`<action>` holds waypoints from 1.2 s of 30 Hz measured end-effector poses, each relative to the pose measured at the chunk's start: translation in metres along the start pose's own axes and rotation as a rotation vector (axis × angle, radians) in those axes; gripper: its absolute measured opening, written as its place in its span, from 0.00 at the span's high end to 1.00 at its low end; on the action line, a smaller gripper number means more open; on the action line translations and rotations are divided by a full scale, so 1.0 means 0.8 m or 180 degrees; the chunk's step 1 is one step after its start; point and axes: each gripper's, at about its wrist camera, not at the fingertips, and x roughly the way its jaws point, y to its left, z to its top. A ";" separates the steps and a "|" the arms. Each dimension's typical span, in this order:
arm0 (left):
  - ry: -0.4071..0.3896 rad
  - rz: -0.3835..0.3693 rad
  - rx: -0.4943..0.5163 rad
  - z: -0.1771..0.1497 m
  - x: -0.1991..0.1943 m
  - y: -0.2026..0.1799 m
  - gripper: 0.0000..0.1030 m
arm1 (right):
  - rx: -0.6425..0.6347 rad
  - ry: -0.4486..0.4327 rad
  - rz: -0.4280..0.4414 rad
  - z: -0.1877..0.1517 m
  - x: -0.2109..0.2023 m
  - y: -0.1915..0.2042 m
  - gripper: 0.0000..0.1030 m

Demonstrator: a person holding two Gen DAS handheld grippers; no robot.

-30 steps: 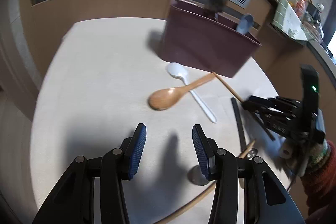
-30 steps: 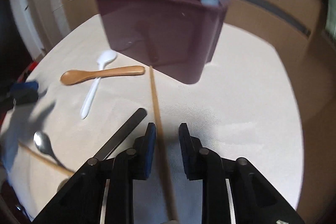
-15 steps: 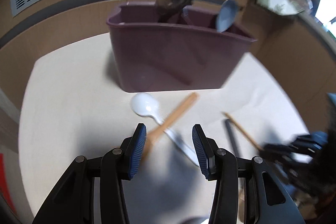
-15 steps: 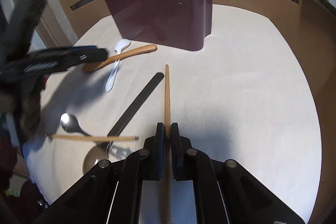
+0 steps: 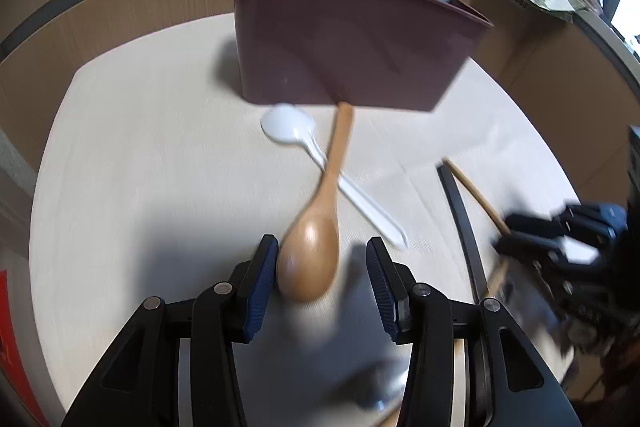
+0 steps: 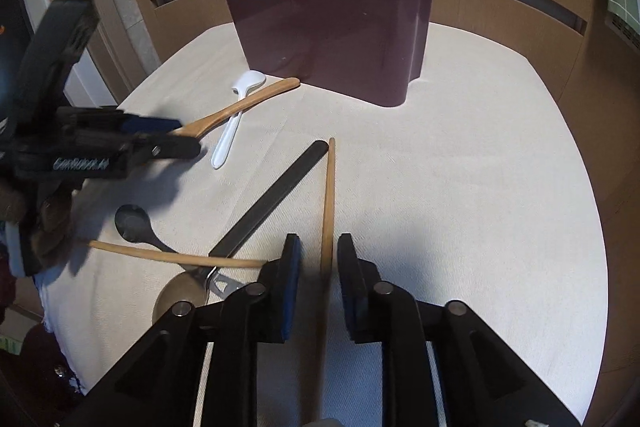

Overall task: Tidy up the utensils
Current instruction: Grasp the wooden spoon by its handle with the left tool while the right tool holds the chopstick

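My left gripper (image 5: pixel 322 277), jaws spread, straddles the brown wooden spoon's (image 5: pixel 316 243) bowl; right gripper (image 6: pixel 318 267) spread around a wooden chopstick (image 6: pixel 329 195). Grasp step; next, close, then lift to maroon plastic caddy (image 5: pixel 344 39).

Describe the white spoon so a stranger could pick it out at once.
Start at the tall maroon plastic utensil bin on the cream tablecloth. Just in front of its left end lies the white plastic spoon, bowl toward the bin. It is the only white utensil, and the light brown wooden spoon crosses over its handle.
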 end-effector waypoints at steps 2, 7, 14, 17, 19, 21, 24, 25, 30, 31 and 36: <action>0.0034 -0.0039 0.0001 -0.007 -0.006 -0.003 0.55 | 0.0012 0.0026 0.0046 0.004 0.004 0.003 0.69; -0.0121 -0.0063 -0.0018 0.011 -0.013 -0.003 0.55 | -0.0094 -0.0004 -0.0083 0.008 0.009 0.008 0.80; -0.0056 0.0070 0.0213 0.066 0.031 -0.018 0.62 | 0.0005 -0.0025 -0.0236 0.004 0.002 -0.016 0.95; -0.0009 0.0194 0.0365 0.079 0.045 -0.028 0.67 | 0.0121 -0.0041 -0.0296 -0.001 -0.003 -0.035 0.95; -0.0005 0.0221 0.0450 0.084 0.046 -0.034 0.73 | 0.0179 -0.0051 -0.0290 -0.003 -0.006 -0.043 0.95; 0.0000 0.0241 0.0488 0.088 0.049 -0.038 0.79 | 0.0210 -0.0063 -0.0284 -0.005 -0.007 -0.046 0.95; 0.0013 0.0275 0.0503 0.086 0.053 -0.038 0.84 | 0.0210 -0.0085 -0.0298 -0.006 -0.009 -0.042 0.95; 0.0005 0.0284 0.0499 0.084 0.051 -0.038 0.86 | 0.0211 -0.0090 -0.0304 -0.006 -0.009 -0.041 0.95; -0.0043 0.0220 0.0423 0.063 0.025 -0.027 0.89 | 0.0230 -0.0089 -0.0308 -0.005 -0.009 -0.036 0.95; -0.0042 0.0200 0.0412 0.056 0.017 -0.024 0.89 | 0.0232 -0.0088 -0.0311 -0.005 -0.009 -0.036 0.95; 0.0009 0.0166 0.0361 0.017 -0.017 -0.005 0.89 | 0.0221 -0.0073 -0.0280 0.000 -0.003 -0.027 0.95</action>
